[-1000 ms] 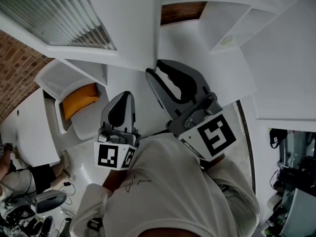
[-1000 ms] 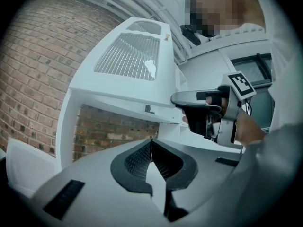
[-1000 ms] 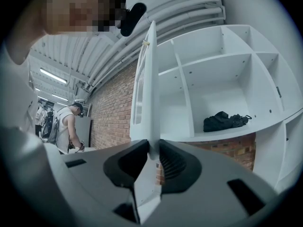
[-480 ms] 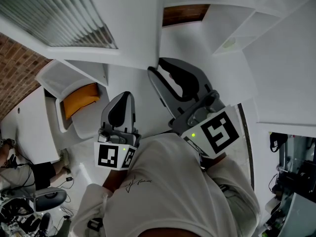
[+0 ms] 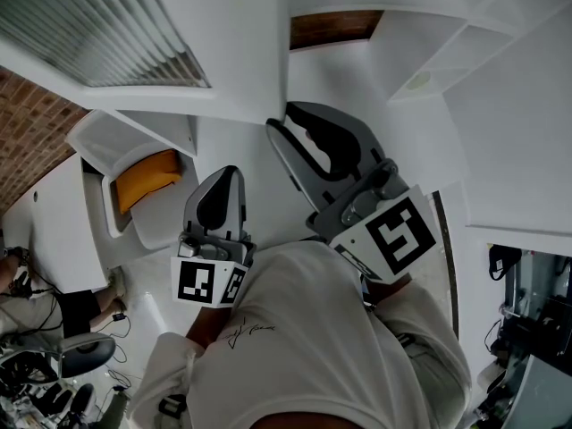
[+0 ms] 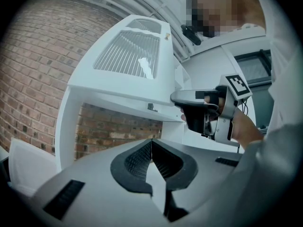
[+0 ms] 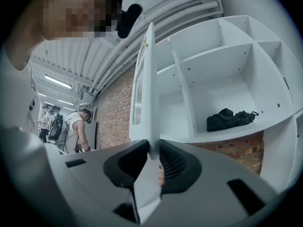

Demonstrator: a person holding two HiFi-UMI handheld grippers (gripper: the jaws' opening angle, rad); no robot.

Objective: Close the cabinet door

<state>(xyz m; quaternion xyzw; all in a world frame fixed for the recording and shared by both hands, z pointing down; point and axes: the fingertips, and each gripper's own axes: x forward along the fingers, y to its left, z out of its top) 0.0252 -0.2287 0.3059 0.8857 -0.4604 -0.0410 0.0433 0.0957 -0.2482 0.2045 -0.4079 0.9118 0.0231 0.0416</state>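
That cabinet door looks like a stiff, fairly light white panel with a ribbed glass pane, so I'd guess it swings easy on its hinges. The free edge farthest from the cabinet seems the sensible spot to hold, just don't slam that glass. Right now it's standing wide open, sticking straight out from the cabinet, and the right gripper has its jaws pinched on that thin free edge, while the left gripper hangs out in front of the cabinet with its jaws closed together on nothing
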